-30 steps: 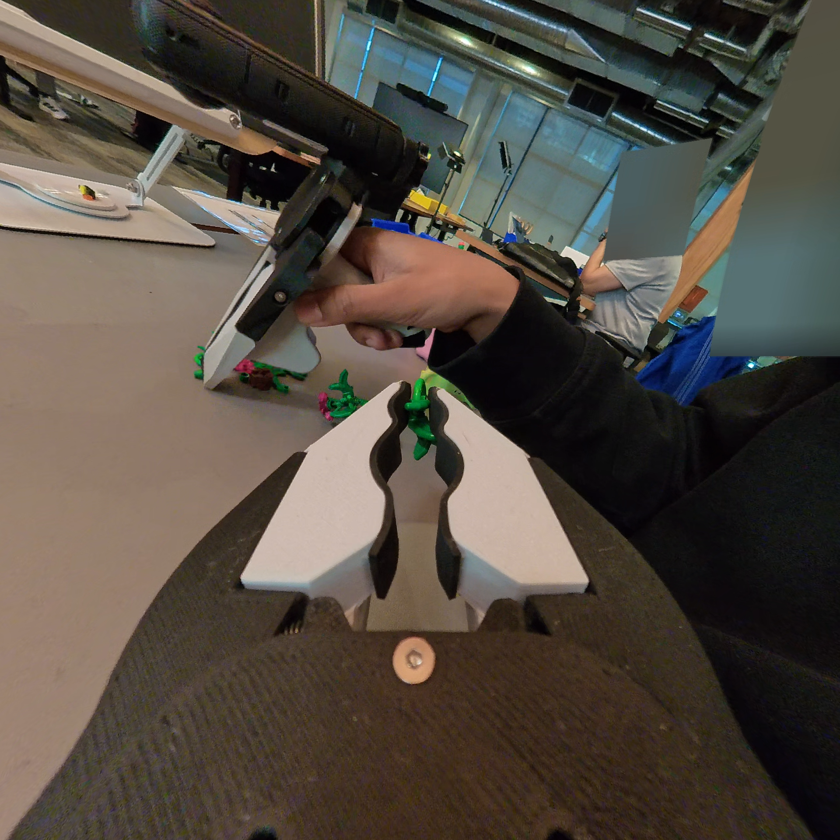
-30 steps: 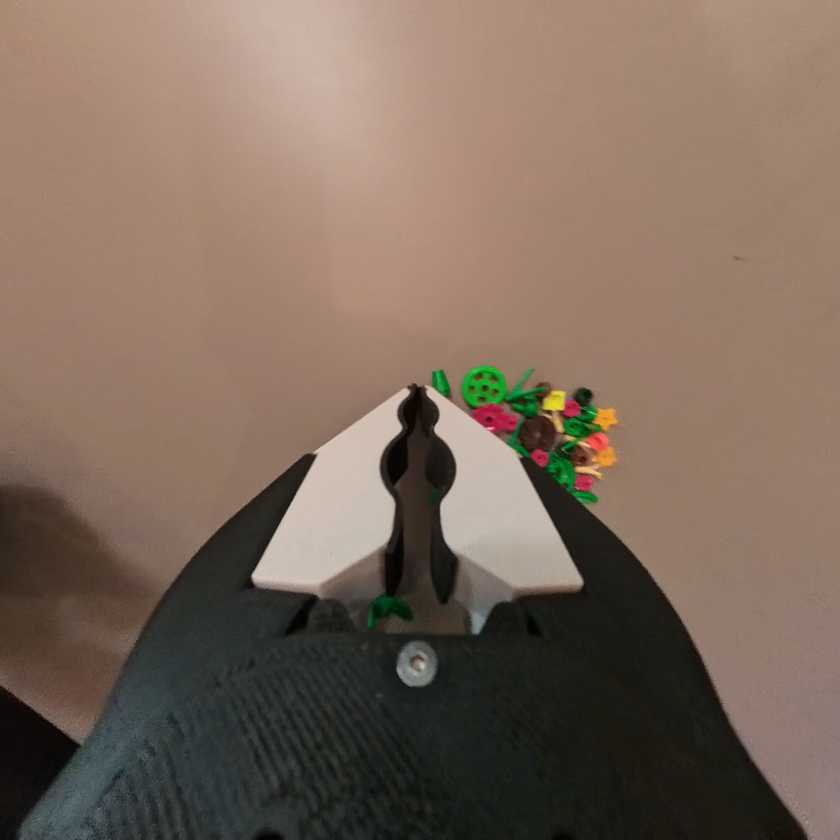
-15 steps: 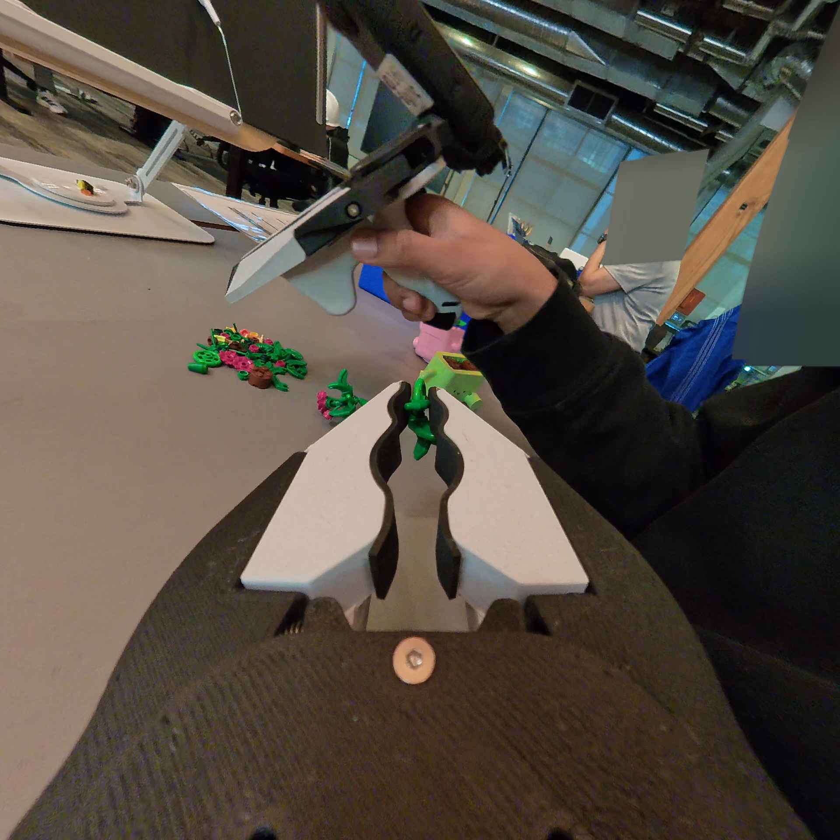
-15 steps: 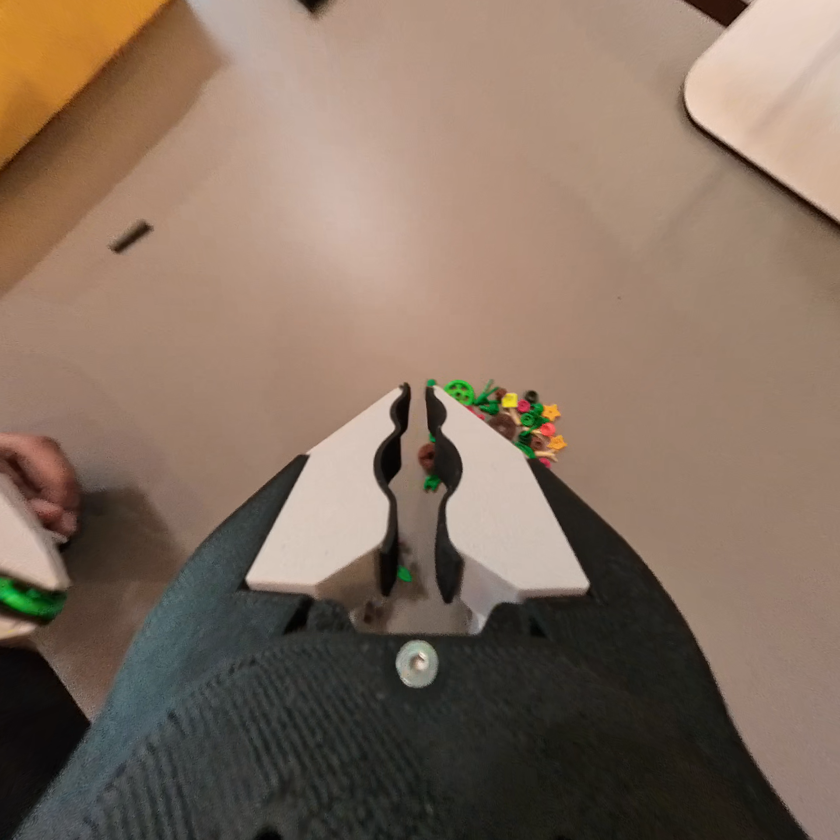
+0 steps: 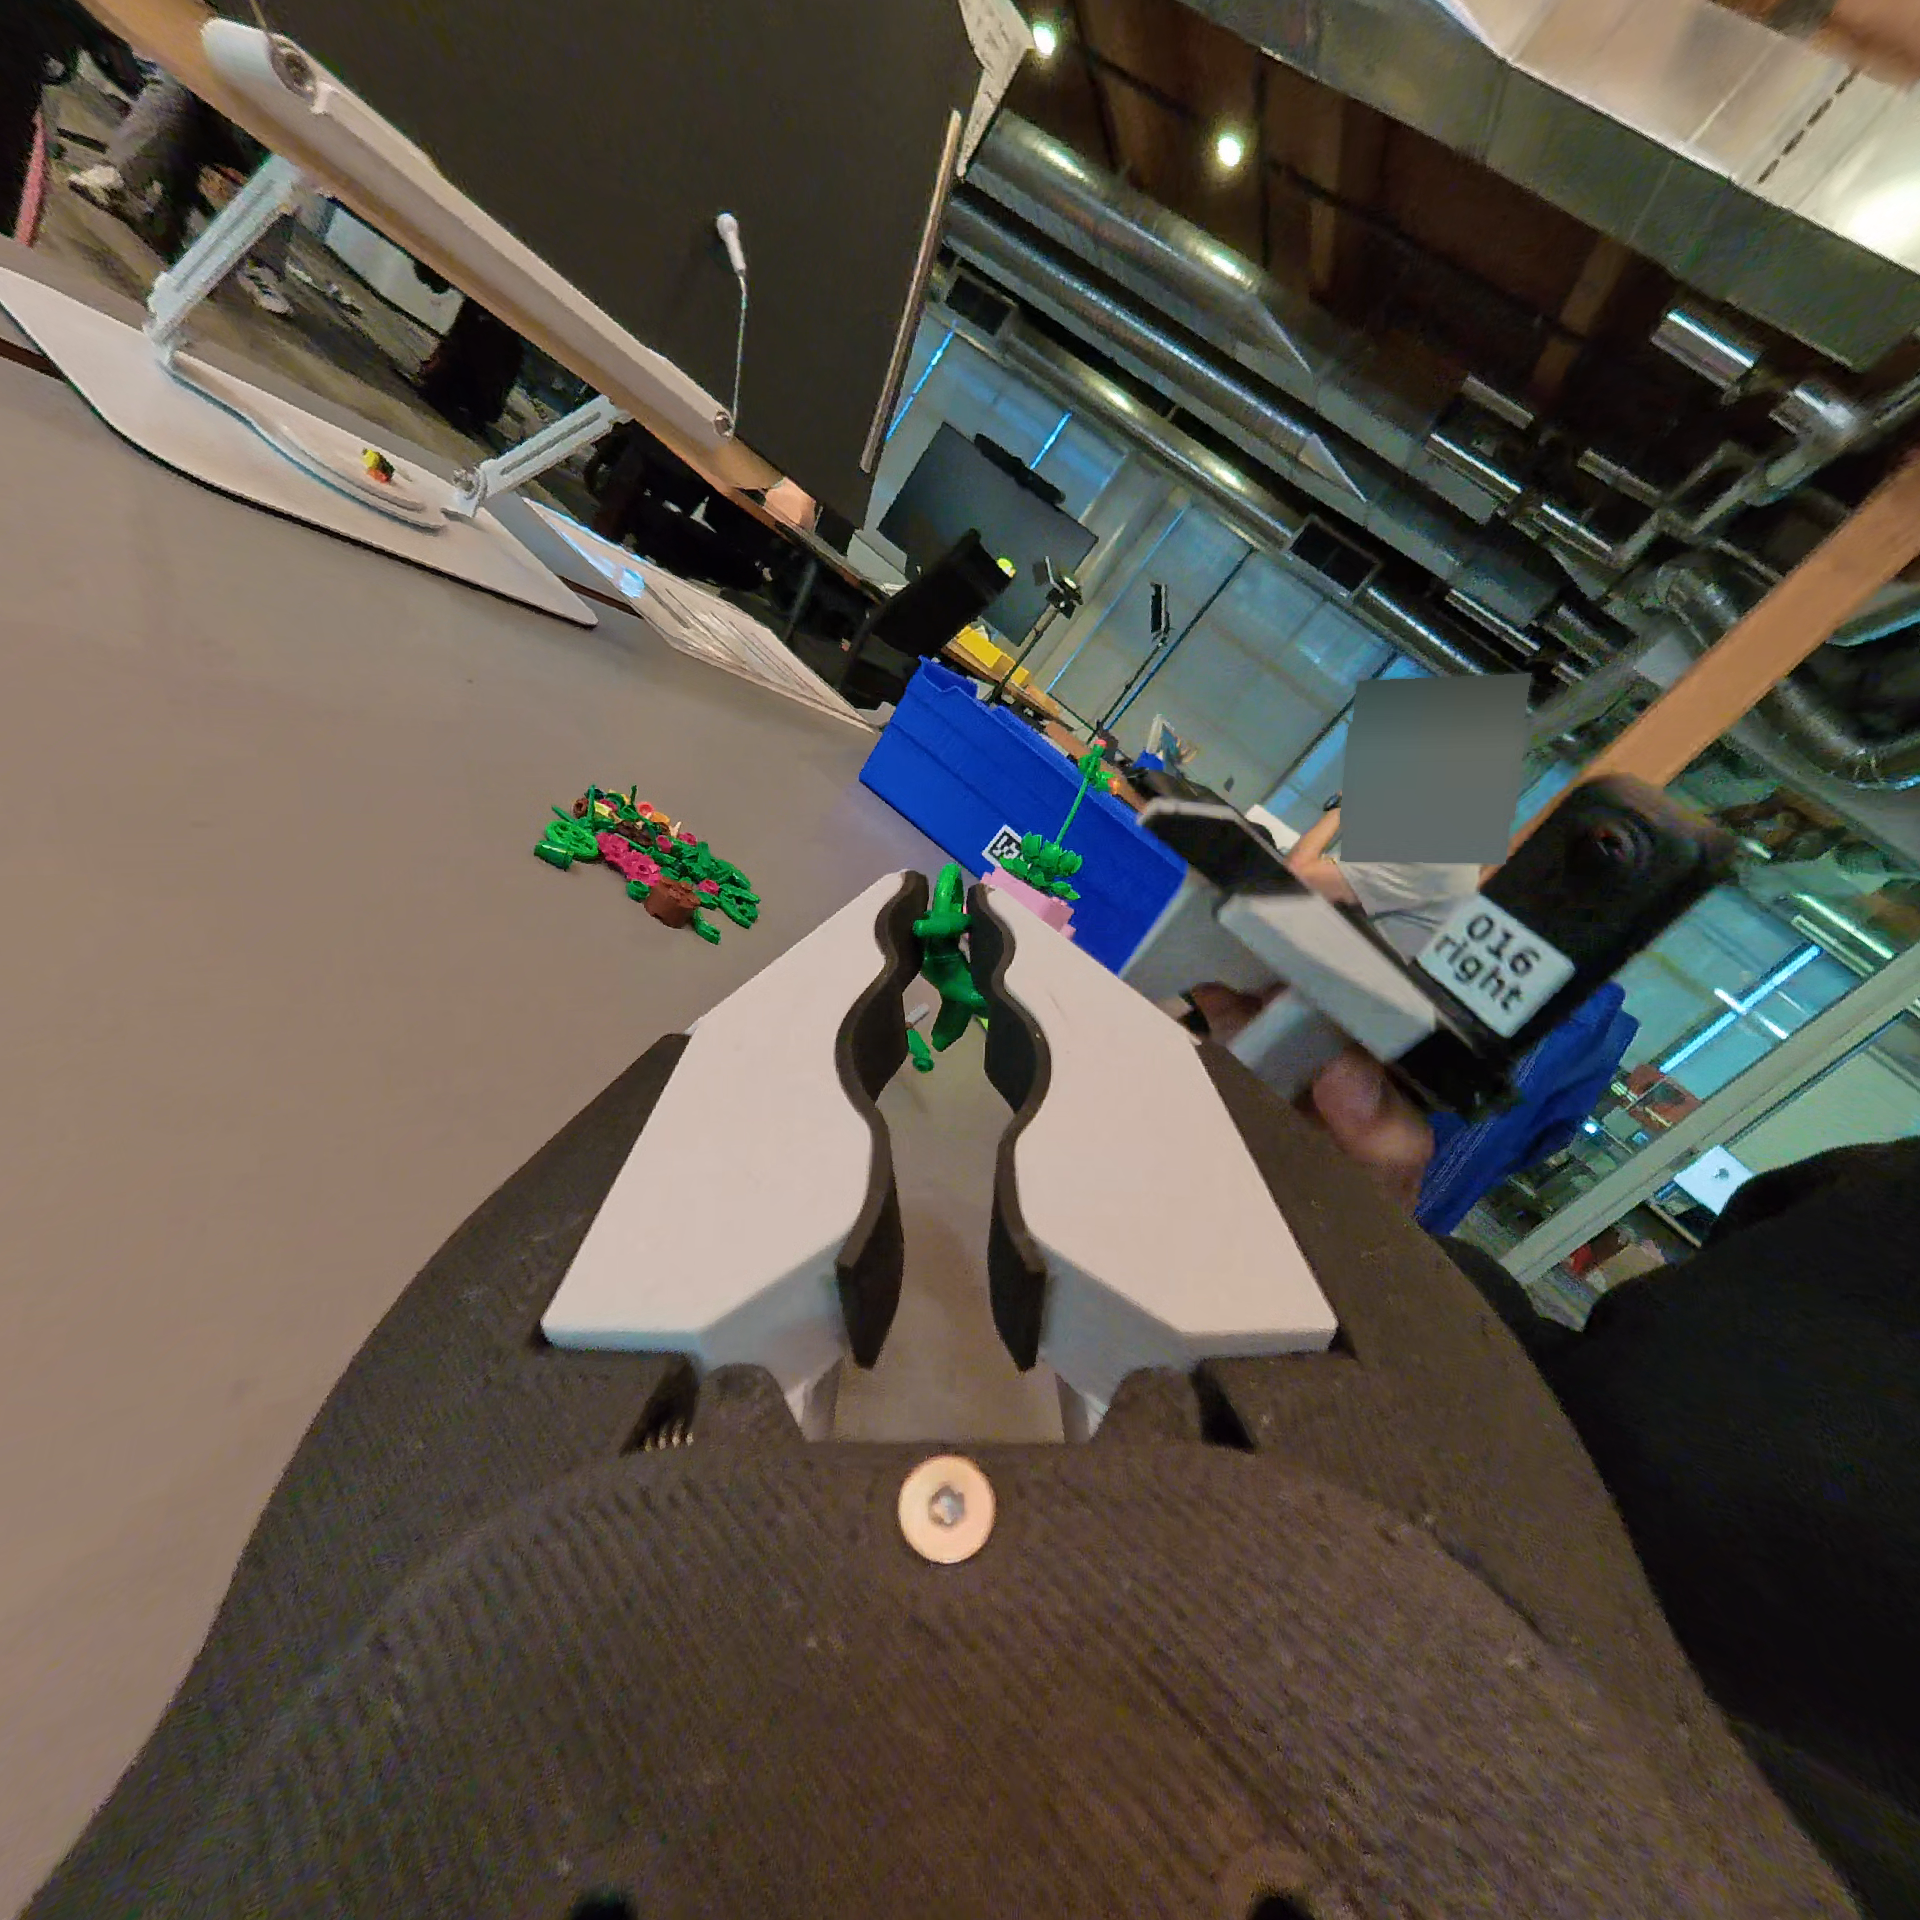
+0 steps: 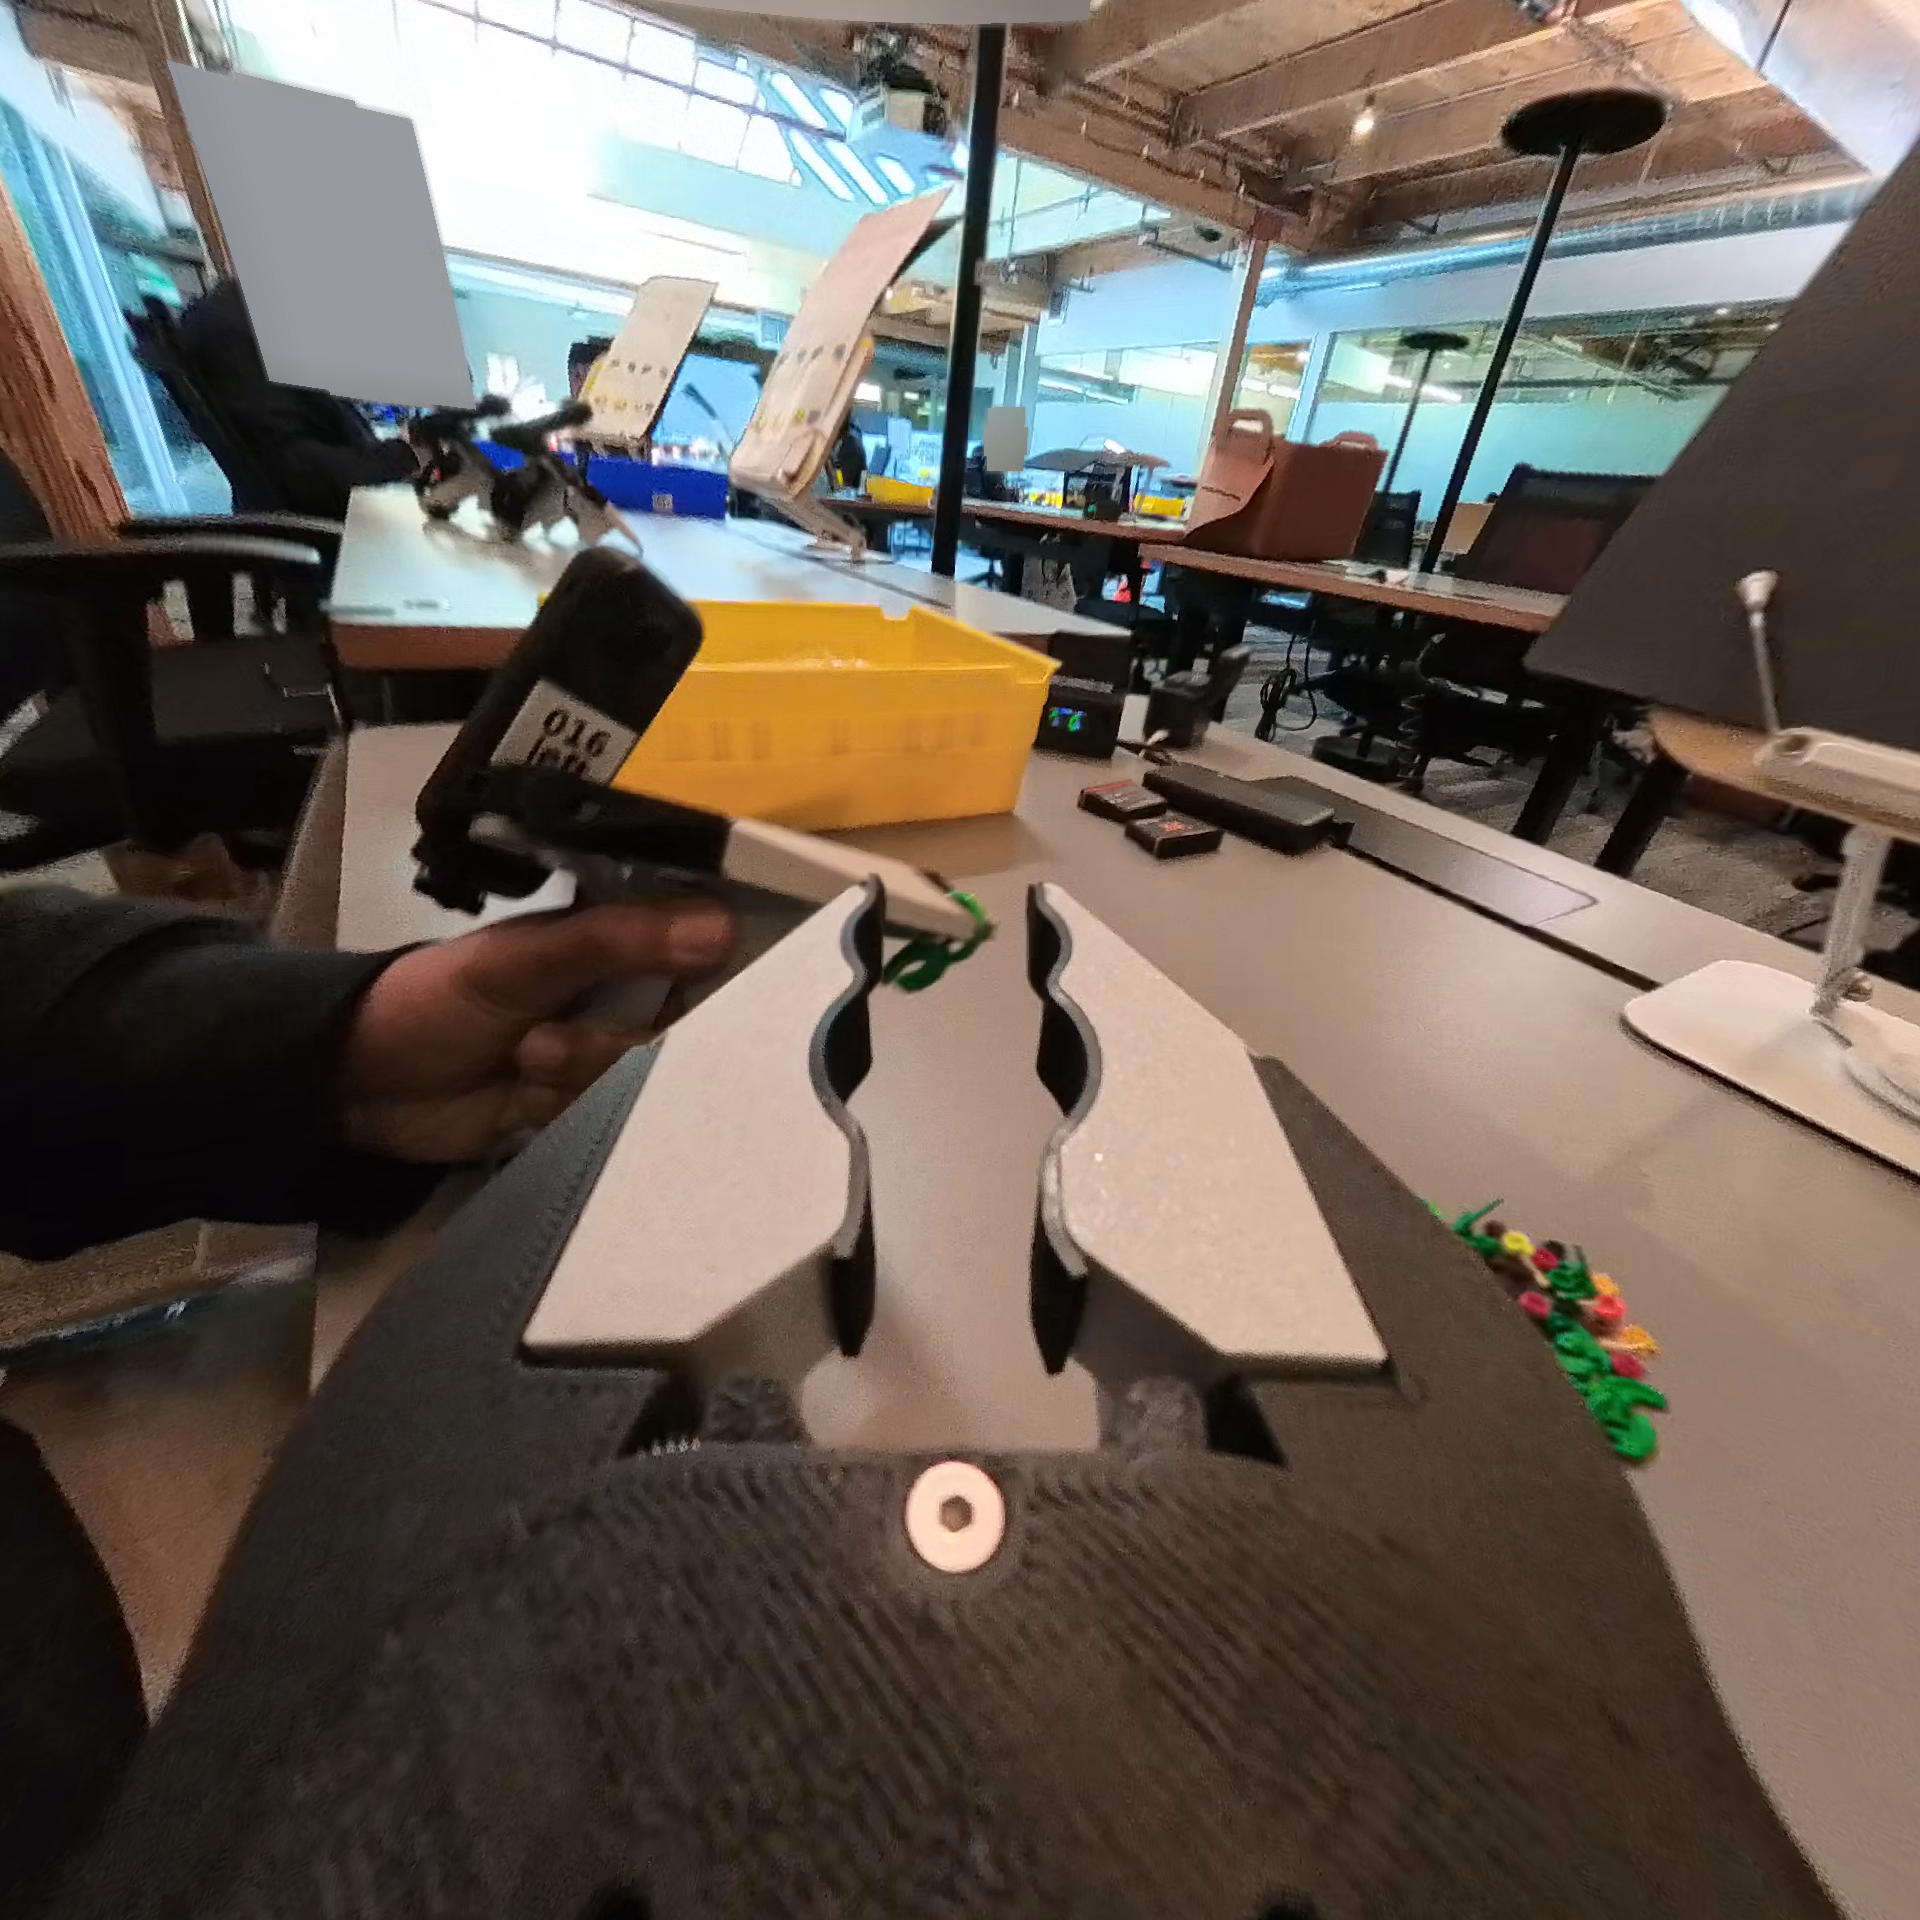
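green plant piece (image 5: pixel 948 961) between left hand-held gripper (image 5: pixel 945 904) tips

Your left gripper (image 5: pixel 943 902) had matt white plastic fingers (image 5: pixel 769 1132) with black rubbery pads, a coarse ribbed black body and one bright metal screw (image 5: pixel 945 1508). It pinched a glossy green plastic sprig (image 5: pixel 948 966). Your table (image 5: pixel 260 883) looked smooth, matt grey. The yellow bin (image 6: pixel 831 707) and blue bin (image 5: pixel 997 810) were shiny plastic.

My grey worktop (image 5: pixel 260 935) holds a pile of little toy plant bits (image 5: pixel 644 857), a blue bin (image 5: pixel 997 800), and a yellow bin (image 6: pixel 831 707).
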`<state>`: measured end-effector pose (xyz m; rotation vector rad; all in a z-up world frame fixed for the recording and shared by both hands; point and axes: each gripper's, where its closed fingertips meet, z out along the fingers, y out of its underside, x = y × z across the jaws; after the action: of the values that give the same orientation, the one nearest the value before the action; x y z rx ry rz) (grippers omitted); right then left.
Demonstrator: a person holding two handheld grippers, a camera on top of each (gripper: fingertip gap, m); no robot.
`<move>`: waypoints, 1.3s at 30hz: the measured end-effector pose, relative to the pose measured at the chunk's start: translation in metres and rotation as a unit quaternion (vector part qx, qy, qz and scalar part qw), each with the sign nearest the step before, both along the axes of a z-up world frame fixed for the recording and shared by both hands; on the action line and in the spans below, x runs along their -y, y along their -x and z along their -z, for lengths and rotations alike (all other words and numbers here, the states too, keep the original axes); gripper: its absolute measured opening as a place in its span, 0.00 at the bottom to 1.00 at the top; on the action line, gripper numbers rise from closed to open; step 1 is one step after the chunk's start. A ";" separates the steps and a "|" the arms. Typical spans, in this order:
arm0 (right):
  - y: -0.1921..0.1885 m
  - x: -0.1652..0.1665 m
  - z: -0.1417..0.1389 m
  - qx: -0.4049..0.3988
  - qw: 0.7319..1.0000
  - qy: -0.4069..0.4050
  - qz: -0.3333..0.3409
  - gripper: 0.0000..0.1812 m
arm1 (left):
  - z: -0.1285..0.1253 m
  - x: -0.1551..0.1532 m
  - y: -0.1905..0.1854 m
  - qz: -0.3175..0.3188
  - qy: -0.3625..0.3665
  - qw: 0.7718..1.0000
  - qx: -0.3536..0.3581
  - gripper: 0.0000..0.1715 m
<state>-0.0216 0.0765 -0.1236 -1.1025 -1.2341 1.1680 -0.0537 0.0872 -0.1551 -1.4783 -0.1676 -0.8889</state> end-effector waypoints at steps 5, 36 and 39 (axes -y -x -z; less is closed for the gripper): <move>0.012 0.007 0.032 0.063 0.995 -0.061 0.037 0.17 | -0.001 -0.001 -0.005 0.018 -0.003 1.000 0.025 0.02; 0.000 0.007 0.043 0.081 0.972 -0.217 0.036 0.01 | 0.013 0.009 -0.035 0.222 0.107 0.955 0.164 0.00; 0.000 0.007 0.042 0.074 0.974 -0.213 0.032 0.02 | 0.012 0.009 -0.035 0.227 0.107 0.954 0.166 0.00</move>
<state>-0.0211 0.0699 -0.1653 -0.9068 -1.4688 0.7335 -0.0189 0.0777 -0.1674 -1.5868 -0.1776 -1.5342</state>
